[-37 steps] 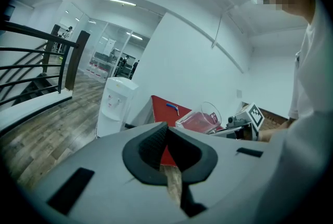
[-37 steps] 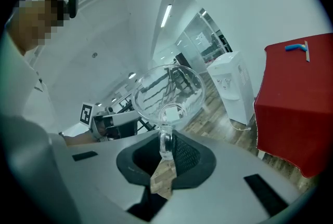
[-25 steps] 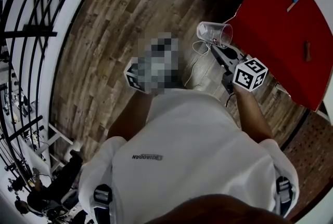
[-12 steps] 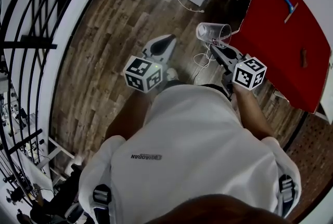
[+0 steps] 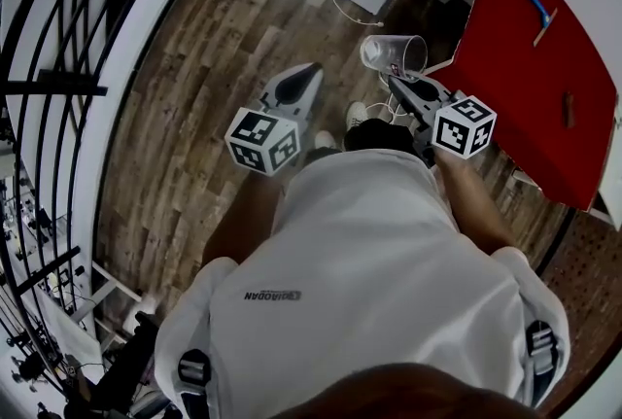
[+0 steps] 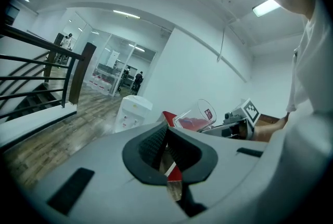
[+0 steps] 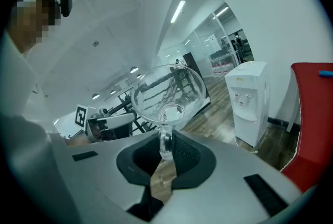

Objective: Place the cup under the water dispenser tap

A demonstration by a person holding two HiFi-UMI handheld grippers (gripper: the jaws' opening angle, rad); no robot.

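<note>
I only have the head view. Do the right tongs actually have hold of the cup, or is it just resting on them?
Observer: It's held. In the right gripper view the right tongs are closed on the wall of the cup.
Operator: What about the left tongs?
Observer: The left gripper view shows the left tongs closed, with nothing between them.
Operator: How does the dispenser front look?
Observer: The right gripper view shows two taps on the front of the water dispenser. The cup is not under them.

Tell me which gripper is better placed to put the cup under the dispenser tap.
Right. The right gripper is shut on the cup, with the water dispenser ahead of it; the left gripper is shut and empty.
</note>
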